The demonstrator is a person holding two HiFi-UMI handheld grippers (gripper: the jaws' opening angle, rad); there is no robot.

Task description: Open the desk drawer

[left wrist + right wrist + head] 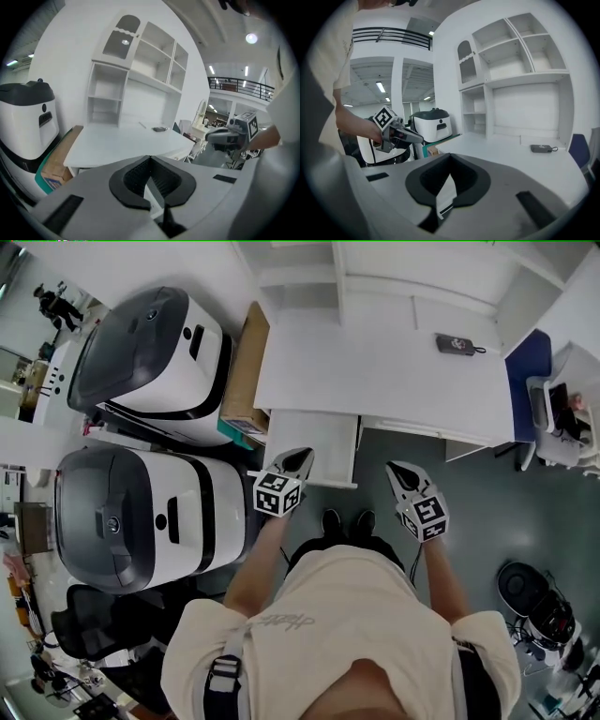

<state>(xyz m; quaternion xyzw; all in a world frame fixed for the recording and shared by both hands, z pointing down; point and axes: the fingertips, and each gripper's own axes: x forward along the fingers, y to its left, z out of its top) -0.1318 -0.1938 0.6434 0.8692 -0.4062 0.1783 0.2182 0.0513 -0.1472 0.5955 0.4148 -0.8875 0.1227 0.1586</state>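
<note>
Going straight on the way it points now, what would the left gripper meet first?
Most likely the white drawer under the desk: the left gripper points toward it, though depth is unclear from above.

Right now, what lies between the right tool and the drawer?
In the head view, only bare dark floor shows between the right tool and the drawer. Nothing stands in that gap.

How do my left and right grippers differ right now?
The left gripper points over the white drawer; the right gripper points over dark floor. The left is closer to the desk than the right. Both are shut and empty.
</note>
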